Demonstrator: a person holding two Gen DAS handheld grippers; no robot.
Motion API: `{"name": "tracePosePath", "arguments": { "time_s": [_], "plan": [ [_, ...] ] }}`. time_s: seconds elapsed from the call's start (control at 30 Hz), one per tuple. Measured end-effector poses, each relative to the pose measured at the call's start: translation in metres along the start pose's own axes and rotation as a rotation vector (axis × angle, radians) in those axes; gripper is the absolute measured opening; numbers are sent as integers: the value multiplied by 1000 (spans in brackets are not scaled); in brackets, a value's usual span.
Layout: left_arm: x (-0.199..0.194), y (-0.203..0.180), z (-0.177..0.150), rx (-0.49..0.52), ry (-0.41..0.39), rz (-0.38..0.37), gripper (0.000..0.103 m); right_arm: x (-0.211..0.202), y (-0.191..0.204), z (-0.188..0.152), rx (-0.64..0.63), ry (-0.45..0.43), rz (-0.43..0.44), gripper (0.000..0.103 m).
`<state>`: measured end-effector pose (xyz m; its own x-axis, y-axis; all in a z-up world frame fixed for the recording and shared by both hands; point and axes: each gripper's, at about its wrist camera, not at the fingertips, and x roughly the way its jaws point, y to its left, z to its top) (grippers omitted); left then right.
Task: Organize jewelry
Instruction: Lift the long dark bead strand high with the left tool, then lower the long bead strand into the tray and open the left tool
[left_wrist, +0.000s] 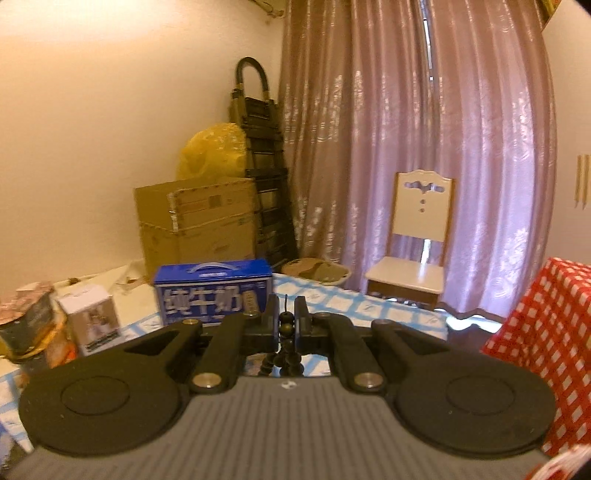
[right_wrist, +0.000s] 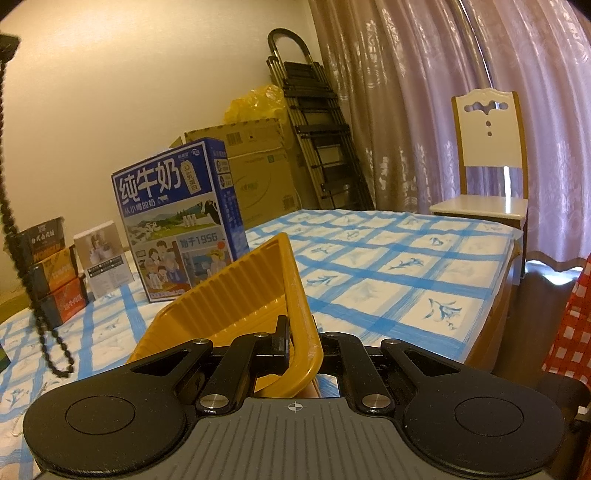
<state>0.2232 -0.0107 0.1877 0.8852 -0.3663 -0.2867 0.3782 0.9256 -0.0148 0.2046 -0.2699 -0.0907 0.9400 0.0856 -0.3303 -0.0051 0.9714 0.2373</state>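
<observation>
over blue-checked table, tilted yellow tray, hanging beads

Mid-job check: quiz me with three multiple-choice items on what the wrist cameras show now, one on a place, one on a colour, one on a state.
1. Where does the black bead necklace hang, in the right wrist view?
A. over the chair
B. at the far left, down onto the tablecloth
C. inside the cardboard box

2. What colour is the ribbed tray?
A. yellow
B. green
C. white

3. What are the right tongs doing?
A. open over the cloth
B. shut on the milk box
C. shut on the tray's rim

Answers:
1 B: the strand drops along the left edge, its loop reaching the blue-checked tablecloth.
2 A: the ribbed plastic is yellow.
3 C: the rim runs between the closed fingers, tray tilted up. The left tongs pinch the beads.
</observation>
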Motion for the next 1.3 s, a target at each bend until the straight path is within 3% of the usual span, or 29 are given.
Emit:
{"name": "tracePosePath", "arguments": {
  "time_s": [0.4, 0.8, 1.17, 1.3],
  "plan": [
    [56, -36, -6, -28, 24, -117, 6, 1, 0, -2, 4, 2, 2, 7],
    [126, -43, -97, -65, 297, -134, 6, 1, 0, -2, 7, 3, 3, 7],
    [164, -43, -156, -98, 445, -139, 7, 1, -1, -1, 10, 3, 5, 7],
    [163, -42, -170, -112, 464, -134, 18, 1, 0, -1, 13, 6, 3, 7]
  ]
}}
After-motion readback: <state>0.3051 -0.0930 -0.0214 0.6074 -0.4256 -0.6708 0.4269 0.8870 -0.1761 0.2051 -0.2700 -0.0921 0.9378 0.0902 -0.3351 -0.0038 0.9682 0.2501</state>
